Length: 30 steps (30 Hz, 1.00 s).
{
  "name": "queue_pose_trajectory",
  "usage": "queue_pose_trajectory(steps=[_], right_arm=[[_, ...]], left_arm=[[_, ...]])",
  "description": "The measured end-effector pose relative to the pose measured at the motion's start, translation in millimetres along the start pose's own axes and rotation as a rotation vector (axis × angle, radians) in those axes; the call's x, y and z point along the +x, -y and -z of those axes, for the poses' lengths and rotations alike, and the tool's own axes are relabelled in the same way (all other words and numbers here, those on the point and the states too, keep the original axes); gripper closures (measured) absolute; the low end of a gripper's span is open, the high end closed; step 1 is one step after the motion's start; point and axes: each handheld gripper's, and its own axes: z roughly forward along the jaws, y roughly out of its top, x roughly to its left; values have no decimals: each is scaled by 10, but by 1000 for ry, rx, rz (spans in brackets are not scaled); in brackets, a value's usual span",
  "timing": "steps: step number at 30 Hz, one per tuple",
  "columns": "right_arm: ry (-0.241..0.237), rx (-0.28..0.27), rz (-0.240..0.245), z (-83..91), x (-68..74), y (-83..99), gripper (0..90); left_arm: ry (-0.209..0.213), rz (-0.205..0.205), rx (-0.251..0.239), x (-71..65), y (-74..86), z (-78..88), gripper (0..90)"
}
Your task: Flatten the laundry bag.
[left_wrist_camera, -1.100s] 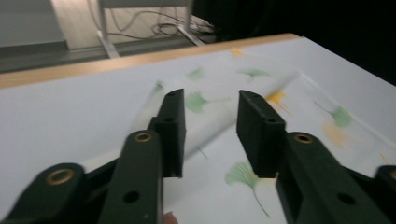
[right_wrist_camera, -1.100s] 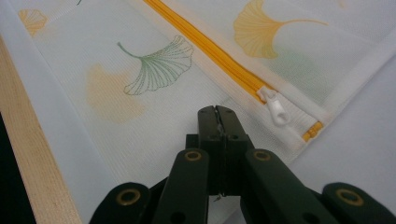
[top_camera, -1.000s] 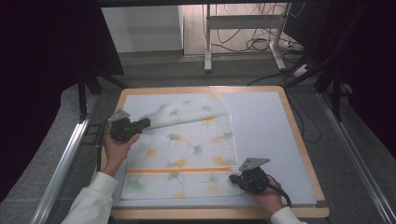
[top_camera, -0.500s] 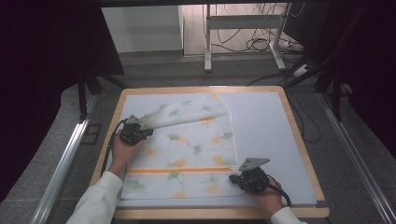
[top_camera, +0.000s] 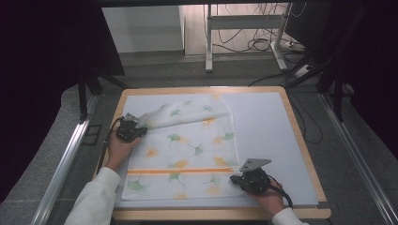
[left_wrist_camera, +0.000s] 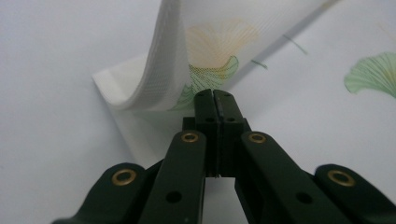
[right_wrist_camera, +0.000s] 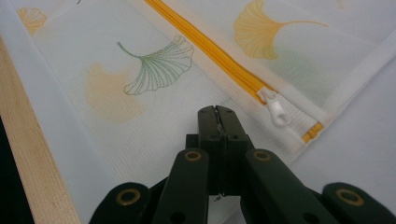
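Mesh laundry bag point(top_camera: 183, 154) with ginkgo print lies flat on white mat point(top_camera: 267, 136) on desk point(top_camera: 300, 140), left of centre. Far-left corner folded over toward centre, flap raised. Left gripper point(top_camera: 136, 130) at that flap, jaws pressed together pinching cloth edge point(left_wrist_camera: 187, 93), likely to carry fold across. Right gripper point(top_camera: 239, 180) at near-right corner, jaws pressed together, tips resting on mesh beside zipper pull point(right_wrist_camera: 278, 109); looks like pinning bag so it doesn't slide during fold. Orange zipper point(top_camera: 178, 171) runs across near end.

Wood-rimmed table point(top_camera: 300, 136), cables point(top_camera: 256, 43) behind
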Motion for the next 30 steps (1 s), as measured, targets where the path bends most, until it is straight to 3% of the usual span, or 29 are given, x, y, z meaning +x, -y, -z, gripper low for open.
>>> queue_pose_trajectory(steps=[3,7,10,11,13,17,24,30], right_arm=[[2,-1,5,0,3,0,892],[1,-1,7,0,2,0,892],[0,0,5,1,1,1,892],[-1,1,4,1,0,0,892],[0,0,6,0,1,0,892],[2,-1,7,-1,3,-1,892],[-4,0,2,-1,-5,-3,892],[-19,-1,-2,-4,-27,-2,892]], left_arm=[[11,46,-27,77,-79,4,898],[-20,80,-57,132,-157,16,898],[-28,86,-67,141,-180,42,898],[-1,92,-87,145,-206,96,898],[3,90,-95,137,-217,125,898],[31,73,-112,56,-230,220,898],[91,2,-156,-265,-184,445,897],[148,-8,-175,-484,-169,584,896]])
